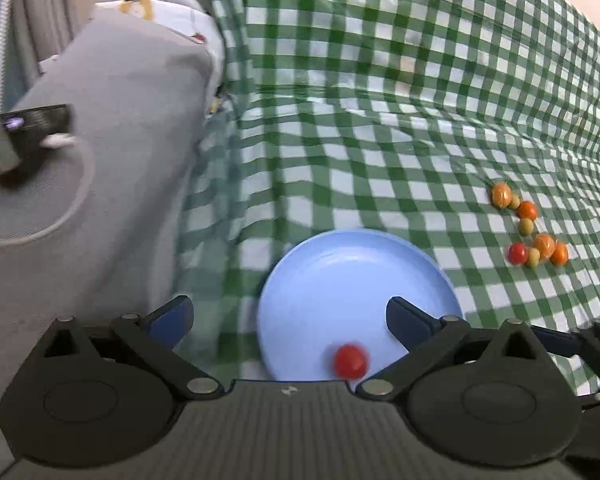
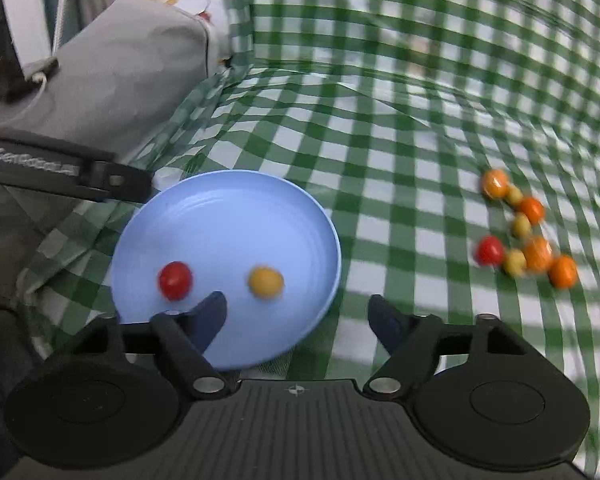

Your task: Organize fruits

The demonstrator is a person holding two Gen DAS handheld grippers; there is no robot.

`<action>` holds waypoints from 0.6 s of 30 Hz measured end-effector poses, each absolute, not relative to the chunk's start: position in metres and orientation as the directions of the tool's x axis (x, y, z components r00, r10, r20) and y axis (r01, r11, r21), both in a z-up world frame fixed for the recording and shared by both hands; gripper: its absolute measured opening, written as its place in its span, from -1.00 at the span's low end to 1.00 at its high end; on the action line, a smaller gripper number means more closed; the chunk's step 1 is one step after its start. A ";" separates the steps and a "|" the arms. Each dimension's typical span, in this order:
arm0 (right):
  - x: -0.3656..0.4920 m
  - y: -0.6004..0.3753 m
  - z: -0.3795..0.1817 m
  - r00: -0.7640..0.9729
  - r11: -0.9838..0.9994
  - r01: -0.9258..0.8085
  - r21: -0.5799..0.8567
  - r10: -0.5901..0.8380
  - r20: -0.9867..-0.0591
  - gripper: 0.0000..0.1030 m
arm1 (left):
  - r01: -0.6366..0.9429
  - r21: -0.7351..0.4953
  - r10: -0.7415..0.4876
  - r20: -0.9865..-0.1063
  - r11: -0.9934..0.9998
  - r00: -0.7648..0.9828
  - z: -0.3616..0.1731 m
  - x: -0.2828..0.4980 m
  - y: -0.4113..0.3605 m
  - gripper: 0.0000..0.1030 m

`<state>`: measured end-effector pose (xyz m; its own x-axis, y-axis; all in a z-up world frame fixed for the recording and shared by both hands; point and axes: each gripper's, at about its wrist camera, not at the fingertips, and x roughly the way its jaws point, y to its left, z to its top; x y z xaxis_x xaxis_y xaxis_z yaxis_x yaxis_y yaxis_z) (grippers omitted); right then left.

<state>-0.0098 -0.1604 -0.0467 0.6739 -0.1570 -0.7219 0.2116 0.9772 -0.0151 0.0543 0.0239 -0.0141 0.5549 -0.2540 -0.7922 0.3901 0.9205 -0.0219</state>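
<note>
Our left gripper (image 1: pixel 288 318) has its jaws spread wide with nothing between them, hanging over the near left edge of the blue plate (image 1: pixel 340 272); our right gripper (image 2: pixel 298 316) is likewise wide and empty, its left finger over the plate's (image 2: pixel 228 216) near rim; in the plate we see a red tomato (image 2: pixel 175 280) and, apart from it to the right, a yellow fruit (image 2: pixel 265 281); only the red one (image 1: pixel 351 361) shows in the left view; well to the right, on the green checked cloth (image 2: pixel 380 140), lies a loose cluster of fruits (image 2: pixel 526 232), orange, yellowish-green and one red, several touching; a grey cushion (image 1: pixel 132 120) sits at the far left.
</note>
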 end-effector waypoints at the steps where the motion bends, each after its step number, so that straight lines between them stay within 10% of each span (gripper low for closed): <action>1: -0.017 -0.160 -0.044 0.668 0.976 0.219 0.005 -0.146 -0.730 0.60 | 0.381 -0.015 -0.244 -0.792 0.924 0.560 -0.011 0.047 0.028 0.99; 18: -0.131 -0.121 0.018 0.739 0.959 0.279 0.052 -0.179 -0.649 0.87 | 0.375 -0.024 -0.250 -0.784 0.927 0.568 0.035 -0.064 0.042 0.99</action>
<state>-0.1309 -0.1211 0.0182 0.7394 -0.1793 -0.6490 0.2786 0.9590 0.0524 -0.0638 0.0415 0.0345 0.5678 -0.2500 -0.7843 0.3748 0.9268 -0.0241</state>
